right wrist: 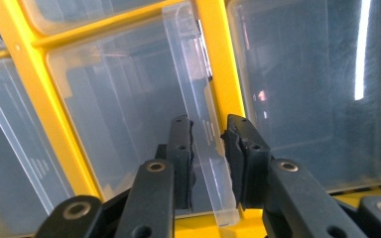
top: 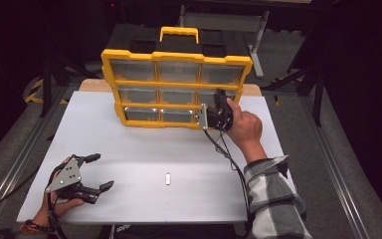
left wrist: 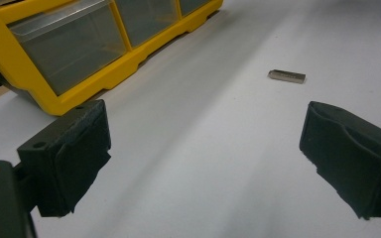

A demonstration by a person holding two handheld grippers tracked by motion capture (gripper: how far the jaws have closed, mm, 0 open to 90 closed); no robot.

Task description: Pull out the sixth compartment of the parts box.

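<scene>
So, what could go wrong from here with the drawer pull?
1. The right gripper has only the thin clear drawer lip between its jaws; it may slip out on a pull.
2. The yellow organizer stands upright and nothing holds it; the left gripper is open, far away, so pulling could tip or drag it.
3. A sudden release could drop the drawer near the small metal piece.

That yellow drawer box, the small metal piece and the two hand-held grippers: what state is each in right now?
Yellow organizer: upright on the table, handle up.
Clear drawer front: sticks out from the frame, between the right jaws.
Right hand-held gripper: jaws close about the clear front.
Left hand-held gripper: open, empty.
Small metal piece: lying flat, untouched.
</scene>
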